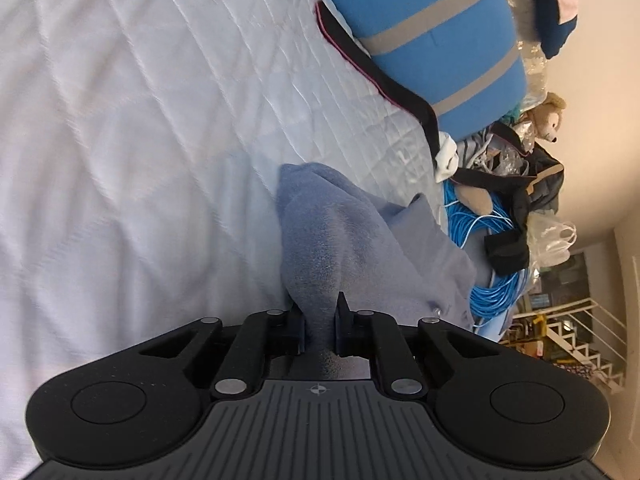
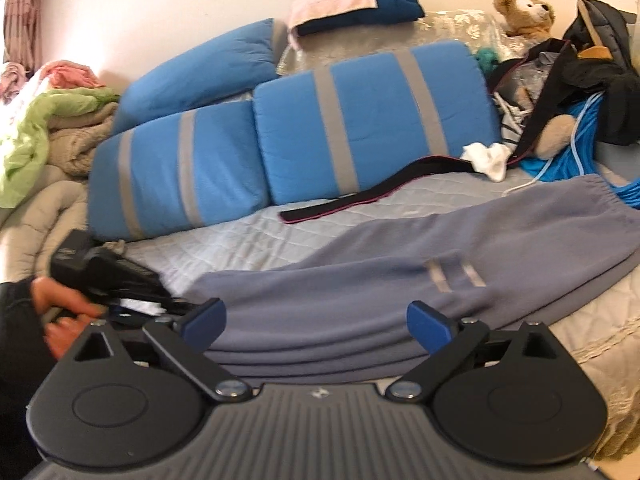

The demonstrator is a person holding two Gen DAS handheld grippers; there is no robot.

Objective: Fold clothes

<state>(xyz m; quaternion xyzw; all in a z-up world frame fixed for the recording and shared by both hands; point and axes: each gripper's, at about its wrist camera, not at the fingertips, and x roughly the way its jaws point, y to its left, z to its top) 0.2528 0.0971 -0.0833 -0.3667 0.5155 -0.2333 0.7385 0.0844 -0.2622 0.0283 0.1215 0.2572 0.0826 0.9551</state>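
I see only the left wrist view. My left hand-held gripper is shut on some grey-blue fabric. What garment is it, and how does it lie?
Observer: The right wrist view shows grey-blue sweatpants stretched across the bed, with the elastic waistband toward the teddy bear.
Operator: Is the right hand-held gripper holding them too?
Observer: No. The right hand-held gripper is open, its blue fingertips wide apart over the layered edge of the fabric.
Operator: Is anything on the far side of the pillows?
Observer: Yes, a heap of green and beige bedding lies left of the blue striped pillows, outside your view.
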